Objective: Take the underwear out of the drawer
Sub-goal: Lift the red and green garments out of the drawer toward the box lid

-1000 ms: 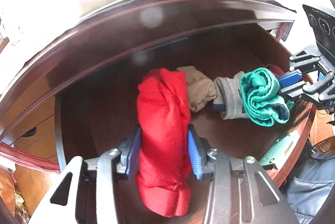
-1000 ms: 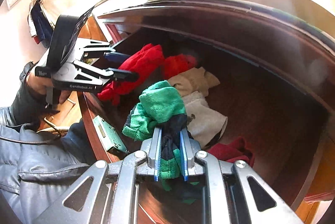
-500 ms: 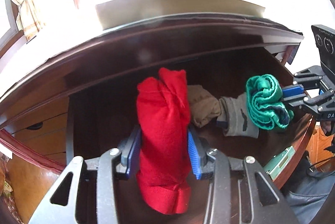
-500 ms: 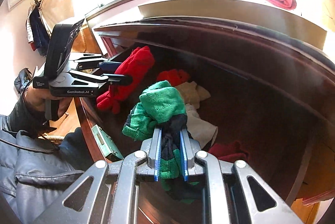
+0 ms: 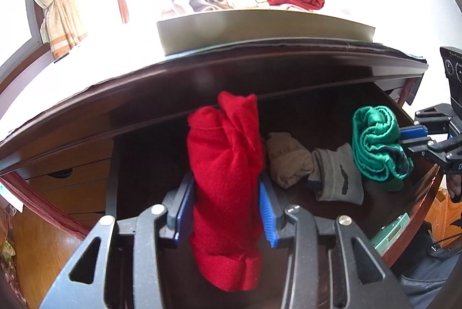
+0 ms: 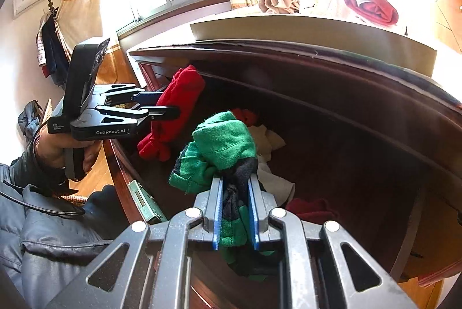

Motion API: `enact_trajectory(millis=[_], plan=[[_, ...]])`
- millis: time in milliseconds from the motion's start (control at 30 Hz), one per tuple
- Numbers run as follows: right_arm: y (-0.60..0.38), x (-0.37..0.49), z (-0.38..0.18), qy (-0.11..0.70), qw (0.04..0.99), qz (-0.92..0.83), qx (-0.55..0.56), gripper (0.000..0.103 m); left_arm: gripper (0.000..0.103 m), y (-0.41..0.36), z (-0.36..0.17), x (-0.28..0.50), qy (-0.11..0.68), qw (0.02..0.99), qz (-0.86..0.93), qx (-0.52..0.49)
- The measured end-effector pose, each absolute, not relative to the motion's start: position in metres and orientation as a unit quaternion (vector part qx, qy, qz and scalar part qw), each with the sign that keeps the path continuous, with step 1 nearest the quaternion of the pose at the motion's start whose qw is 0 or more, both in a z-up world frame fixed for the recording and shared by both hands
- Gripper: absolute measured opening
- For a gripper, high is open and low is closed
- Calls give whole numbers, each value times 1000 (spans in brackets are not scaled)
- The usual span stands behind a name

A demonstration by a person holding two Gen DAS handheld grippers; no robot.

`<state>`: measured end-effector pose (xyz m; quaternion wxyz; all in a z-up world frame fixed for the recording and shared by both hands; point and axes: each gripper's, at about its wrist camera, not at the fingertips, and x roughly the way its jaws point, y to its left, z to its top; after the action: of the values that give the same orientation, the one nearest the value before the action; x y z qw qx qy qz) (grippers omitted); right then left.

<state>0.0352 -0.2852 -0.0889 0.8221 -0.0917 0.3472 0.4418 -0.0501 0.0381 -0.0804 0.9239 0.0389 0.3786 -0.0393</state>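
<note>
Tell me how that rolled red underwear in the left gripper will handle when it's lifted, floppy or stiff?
Probably soft but holding its shape: the red underwear stands as a tight roll above the left gripper, barely drooping. It looks light, since the pinch alone carries it. The fuzzy fabric likely grips the pads rather than slipping.

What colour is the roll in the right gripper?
Green with dark navy, clearest in the right wrist view: roll, right gripper.

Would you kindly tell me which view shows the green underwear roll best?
The left wrist view: the whole green underwear roll shows side-on, clamped by the right gripper. The right wrist view shows it close, partly hidden between that gripper's fingers.
</note>
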Motion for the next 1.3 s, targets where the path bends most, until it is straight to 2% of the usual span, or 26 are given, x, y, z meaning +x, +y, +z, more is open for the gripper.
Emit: enact_trajectory(millis=[1300], plan=[[-305,28,-80,265,857,441,-38,18,40,24,-65,-60,306,951,-40,12]])
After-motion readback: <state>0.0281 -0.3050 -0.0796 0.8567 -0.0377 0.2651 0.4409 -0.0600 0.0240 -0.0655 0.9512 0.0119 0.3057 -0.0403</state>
